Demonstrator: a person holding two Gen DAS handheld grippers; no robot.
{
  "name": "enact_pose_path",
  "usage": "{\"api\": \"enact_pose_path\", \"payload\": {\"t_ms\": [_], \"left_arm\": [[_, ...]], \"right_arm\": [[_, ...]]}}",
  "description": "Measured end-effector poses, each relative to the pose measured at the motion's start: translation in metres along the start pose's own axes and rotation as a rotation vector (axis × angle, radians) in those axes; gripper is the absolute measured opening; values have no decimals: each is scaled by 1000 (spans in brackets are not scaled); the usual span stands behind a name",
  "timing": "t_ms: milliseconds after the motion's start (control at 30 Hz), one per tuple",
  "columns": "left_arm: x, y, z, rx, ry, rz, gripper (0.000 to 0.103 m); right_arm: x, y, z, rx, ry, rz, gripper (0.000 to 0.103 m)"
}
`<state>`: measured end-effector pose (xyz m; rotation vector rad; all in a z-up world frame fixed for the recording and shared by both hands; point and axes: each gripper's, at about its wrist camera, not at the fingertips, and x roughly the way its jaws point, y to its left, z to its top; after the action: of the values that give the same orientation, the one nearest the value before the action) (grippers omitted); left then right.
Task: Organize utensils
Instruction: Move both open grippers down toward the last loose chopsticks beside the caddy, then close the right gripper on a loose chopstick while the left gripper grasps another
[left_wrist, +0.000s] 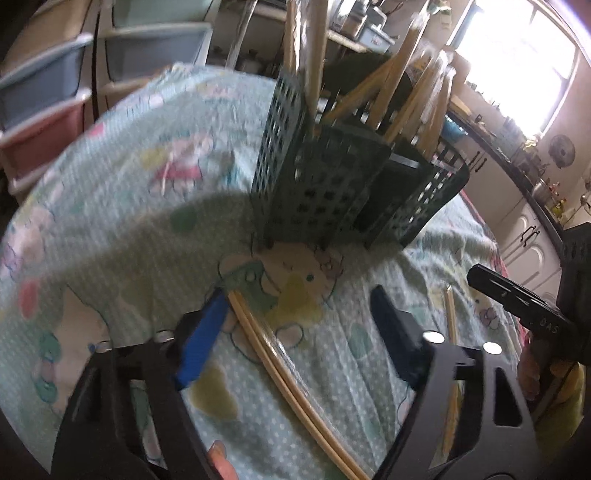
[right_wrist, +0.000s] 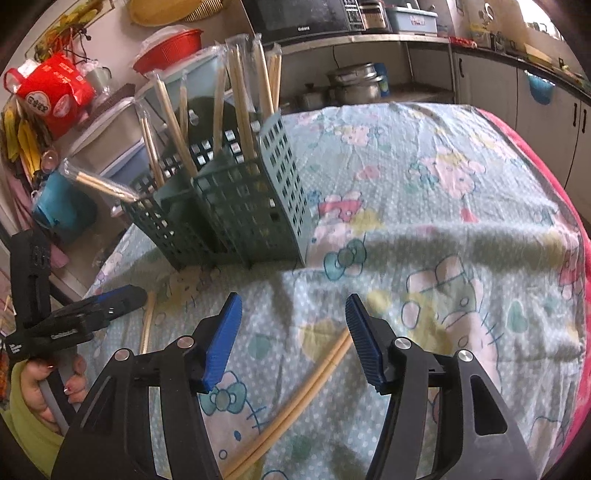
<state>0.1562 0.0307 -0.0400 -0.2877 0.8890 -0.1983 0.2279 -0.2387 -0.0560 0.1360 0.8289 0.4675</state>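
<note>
The green utensil basket (right_wrist: 236, 206) stands left of centre on the cartoon-print cloth (right_wrist: 424, 206) covering the table, holding wrapped chopsticks (right_wrist: 240, 88) upright. At the bottom of the right wrist view, the right gripper (right_wrist: 291, 328) is spread, with a chopstick pair (right_wrist: 310, 387) lying between its blue pads, untouched. The left gripper (left_wrist: 299, 317) also seems released around another pair (left_wrist: 280, 369), though that view is blurred.
</note>
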Motion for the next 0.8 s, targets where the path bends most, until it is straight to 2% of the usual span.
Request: {"api": "enact_pose_path", "payload": {"t_ms": [67, 167, 467, 600, 667, 733, 800], "left_arm": [[6, 2, -4, -18, 27, 1, 54], [14, 5, -8, -38, 55, 18, 51], [24, 15, -1, -85, 63, 26, 51], [29, 15, 6, -83, 58, 40, 51], [34, 12, 10, -59, 46, 64, 50], [37, 10, 10, -22, 32, 106, 44], [39, 8, 12, -4, 25, 135, 35]], "right_arm": [[3, -2, -2, 6, 11, -6, 56], [6, -5, -5, 17, 29, -12, 56], [23, -19, -8, 71, 91, -48, 54], [35, -28, -9, 110, 131, -56, 45], [37, -28, -9, 114, 131, -63, 43], [39, -28, -8, 109, 129, -91, 29], [39, -32, -8, 110, 121, -121, 19]]}}
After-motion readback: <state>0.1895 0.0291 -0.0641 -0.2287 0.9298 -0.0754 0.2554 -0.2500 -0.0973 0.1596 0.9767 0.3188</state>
